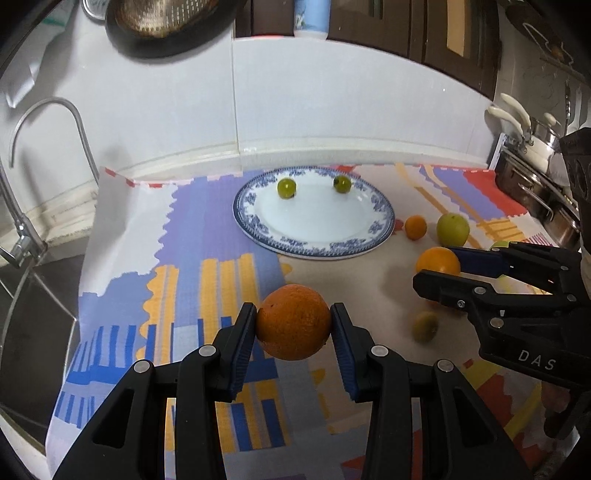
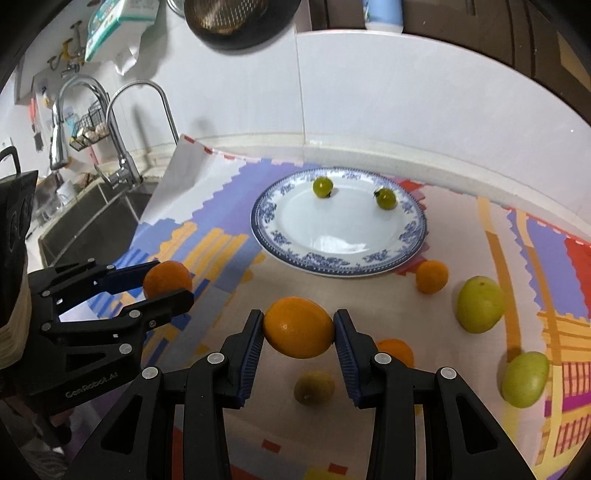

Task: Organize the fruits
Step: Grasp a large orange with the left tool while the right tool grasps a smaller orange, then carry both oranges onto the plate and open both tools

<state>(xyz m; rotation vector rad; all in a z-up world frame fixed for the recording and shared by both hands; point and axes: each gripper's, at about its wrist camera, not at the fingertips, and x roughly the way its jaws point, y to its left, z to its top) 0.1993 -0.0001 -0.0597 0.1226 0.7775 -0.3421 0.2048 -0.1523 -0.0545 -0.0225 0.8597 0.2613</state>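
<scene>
My left gripper [image 1: 293,326] is shut on a dark orange [image 1: 293,326], held above the patterned cloth; it shows at the left of the right wrist view [image 2: 166,284]. My right gripper [image 2: 299,328] is shut on a brighter orange [image 2: 299,328], seen at the right of the left wrist view [image 1: 438,262]. A blue-rimmed white plate [image 1: 314,249] [image 2: 332,264] lies ahead with two small green fruits [image 1: 286,187] [image 1: 341,184] near its far rim. Loose on the cloth are a small orange [image 2: 431,277], two green apples [image 2: 480,304] [image 2: 524,378], another orange [image 2: 397,350] and a small yellow-green fruit [image 2: 314,387].
A sink [image 2: 92,214] with tall faucets [image 2: 122,147] lies to the left. A white tiled wall [image 1: 332,99] backs the counter. Steel pots [image 1: 535,188] stand at the right. A dark colander [image 1: 162,22] hangs above.
</scene>
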